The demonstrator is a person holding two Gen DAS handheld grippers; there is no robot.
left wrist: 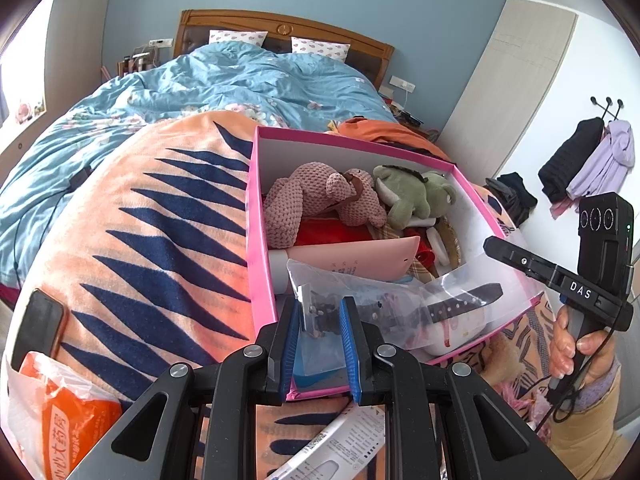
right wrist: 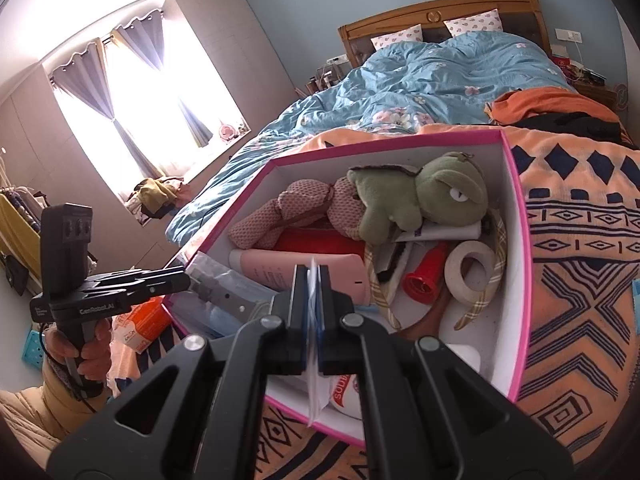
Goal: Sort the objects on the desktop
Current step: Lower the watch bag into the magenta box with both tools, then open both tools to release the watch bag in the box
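Clear plastic bag [left wrist: 384, 292], limp and slippery, is pinched at opposite edges by left gripper [left wrist: 320, 344] and right gripper [right wrist: 313, 300]; contents probably a watch strap.

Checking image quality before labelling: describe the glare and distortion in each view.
Right wrist view: the window is blown out white, and the pink box bows under fisheye. Left wrist view: even light, no glare; bed headboard curves, corners vignette dark.

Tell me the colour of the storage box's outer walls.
Bright pink outside, white inside: the storage box shows best in the right wrist view.
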